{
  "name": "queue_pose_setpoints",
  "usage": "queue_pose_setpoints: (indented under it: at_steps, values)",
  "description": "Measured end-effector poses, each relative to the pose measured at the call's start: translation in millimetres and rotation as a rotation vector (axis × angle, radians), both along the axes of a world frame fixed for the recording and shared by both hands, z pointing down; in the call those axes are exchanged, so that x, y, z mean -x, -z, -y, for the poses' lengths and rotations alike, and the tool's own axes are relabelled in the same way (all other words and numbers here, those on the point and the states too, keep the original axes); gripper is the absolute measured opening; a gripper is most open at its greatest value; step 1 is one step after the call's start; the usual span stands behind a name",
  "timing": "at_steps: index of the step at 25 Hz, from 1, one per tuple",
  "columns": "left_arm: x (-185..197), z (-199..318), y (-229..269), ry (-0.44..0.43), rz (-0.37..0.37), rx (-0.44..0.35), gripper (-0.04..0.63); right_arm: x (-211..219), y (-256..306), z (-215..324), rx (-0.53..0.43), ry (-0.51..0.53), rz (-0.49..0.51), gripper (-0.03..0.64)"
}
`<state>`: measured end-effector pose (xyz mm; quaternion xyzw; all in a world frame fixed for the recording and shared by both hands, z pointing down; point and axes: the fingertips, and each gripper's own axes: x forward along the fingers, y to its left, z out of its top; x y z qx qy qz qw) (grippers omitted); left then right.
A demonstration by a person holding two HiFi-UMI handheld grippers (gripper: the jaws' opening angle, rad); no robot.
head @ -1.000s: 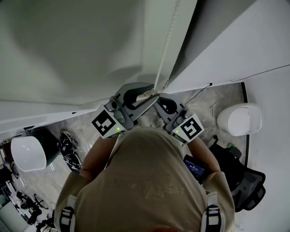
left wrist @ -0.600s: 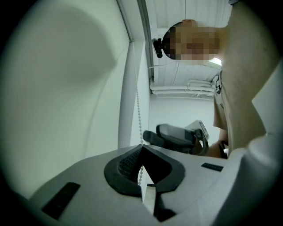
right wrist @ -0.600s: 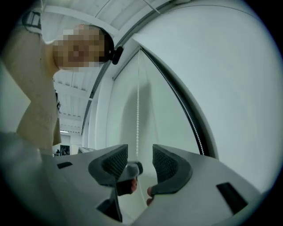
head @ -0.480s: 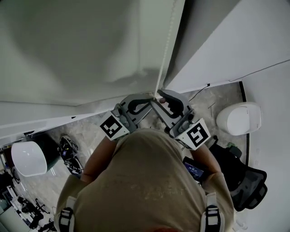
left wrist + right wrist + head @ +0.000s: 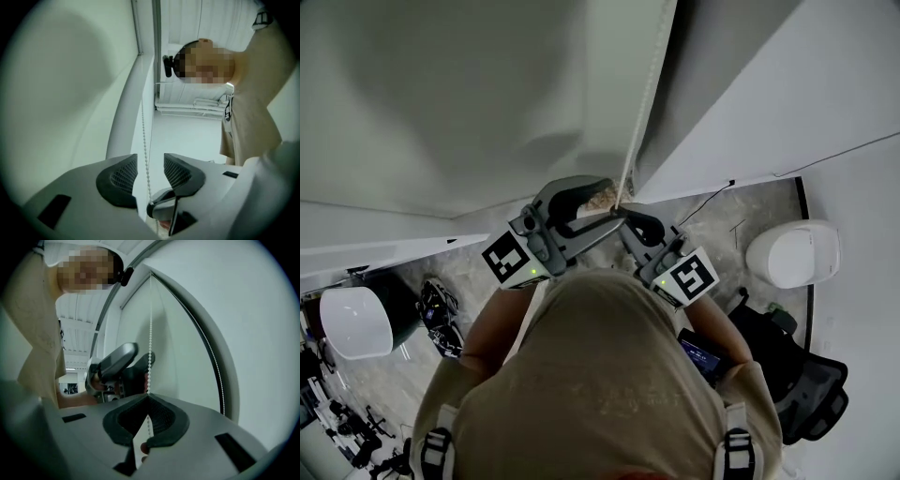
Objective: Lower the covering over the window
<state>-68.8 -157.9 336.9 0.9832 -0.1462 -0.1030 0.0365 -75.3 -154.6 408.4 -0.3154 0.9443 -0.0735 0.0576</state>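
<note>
The right tongs (image 5: 149,397) are shut on the bead chain (image 5: 150,333). Their jaws have just been closing, and the beads pass straight into the seam where the pads meet. Just above them on the same strand, the left tongs (image 5: 151,165) stand apart. Their jaws have just been opening, and the chain hangs free down the gap between the pads, touching neither. The right tongs therefore have the only hold, and the left tongs are the ones ringed round the chain farther up.

The coming move turns on this: the chain's long axis runs upright, rising from both tongs toward the top of the window, and it crosses both sets of jaws squarely. A pull probably has to go straight down along that line.

In the right gripper view a second strand (image 5: 220,380) of the loop hangs well apart to the right, against the window frame (image 5: 206,348). Neither pair of tongs touches it.

Beyond the chain, the covering (image 5: 441,94) shows in the head view as a broad pale sheet flat against the window, with its hanging direction parallel to the chain. No view shows how far down its lower edge sits.
</note>
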Motion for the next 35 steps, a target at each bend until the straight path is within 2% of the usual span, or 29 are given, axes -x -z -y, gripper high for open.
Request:
queue_pose_setpoints:
  at_steps: [1, 2, 4, 6, 7, 8, 10, 12, 13, 14, 17, 18, 19, 20, 22, 25, 26, 27, 30, 31, 32, 35]
  values:
    - [-7, 2, 5, 0.008, 0.033, -0.019, 0.142, 3, 2, -1, -0.011, 0.007, -0.009, 0.012]
    - [-12, 3, 6, 0.021, 0.052, -0.024, 0.02, 3, 2, -4, -0.023, 0.016, -0.021, 0.012]
    - [-15, 3, 4, 0.051, 0.046, -0.016, 0.017, -2, 3, -10, -0.04, 0.029, -0.025, 0.012]
    - [-8, 7, -12, 0.088, 0.062, -0.02, 0.017, -14, 15, -11, -0.047, 0.014, 0.037, 0.032]
    - [-5, 9, -27, 0.097, 0.091, -0.014, 0.017, -22, 24, -9, -0.051, -0.002, 0.088, 0.142]
    - [-6, 10, -44, 0.096, 0.119, 0.001, 0.016, -30, 34, -5, -0.064, -0.022, 0.128, 0.173]
    - [-16, 1, -72, 0.068, 0.136, 0.045, 0.017, -37, 48, -1, -0.108, -0.038, 0.118, 0.173]
    - [-27, -15, -80, 0.039, 0.111, 0.074, 0.016, -31, 50, 1, -0.133, -0.027, 0.056, 0.172]
    - [-30, -21, -80, 0.033, 0.105, 0.081, 0.016, -25, 51, 2, -0.136, -0.028, 0.032, 0.14]
    - [-29, -24, -81, 0.03, 0.104, 0.086, 0.016, -19, 52, 2, -0.141, -0.038, 0.014, 0.04]
    - [-8, -27, -73, 0.03, 0.046, 0.103, 0.017, -10, 52, -1, -0.165, -0.084, -0.02, 0.014]
    - [3, -25, -68, 0.037, 0.011, 0.106, 0.061, -11, 44, -1, -0.154, -0.086, -0.021, 0.012]
    - [14, -20, -61, 0.05, -0.018, 0.1, 0.161, -11, 32, 0, -0.128, -0.077, -0.024, 0.012]
    - [21, -16, -52, 0.064, -0.031, 0.082, 0.167, -11, 17, 1, -0.093, -0.064, -0.035, 0.012]
    - [15, -10, -30, 0.066, -0.02, 0.03, 0.166, -9, -2, -1, -0.043, -0.043, -0.061, 0.012]
    - [-17, -9, 4, 0.036, -0.002, -0.014, 0.164, -5, 4, -11, -0.063, 0.001, -0.078, 0.012]
    - [-24, -9, 9, 0.045, 0.005, -0.017, 0.127, -2, 6, -14, -0.064, 0.013, -0.072, 0.012]
    - [-26, -7, 11, 0.064, 0.015, -0.015, 0.028, -1, 7, -16, -0.057, 0.021, -0.062, 0.012]
    - [-14, 4, -1, 0.137, 0.048, -0.026, 0.023, -4, 4, -18, -0.013, 0.069, -0.028, 0.014]
    - [-9, 8, -12, 0.153, 0.072, -0.025, 0.023, -9, 5, -18, 0.001, 0.094, -0.005, 0.068]
    - [-6, 12, -26, 0.158, 0.097, -0.01, 0.023, -16, 13, -16, 0.004, 0.105, 0.029, 0.202]
    - [-14, 7, -73, 0.122, 0.144, 0.058, 0.023, -31, 48, -7, -0.07, 0.062, 0.067, 0.207]
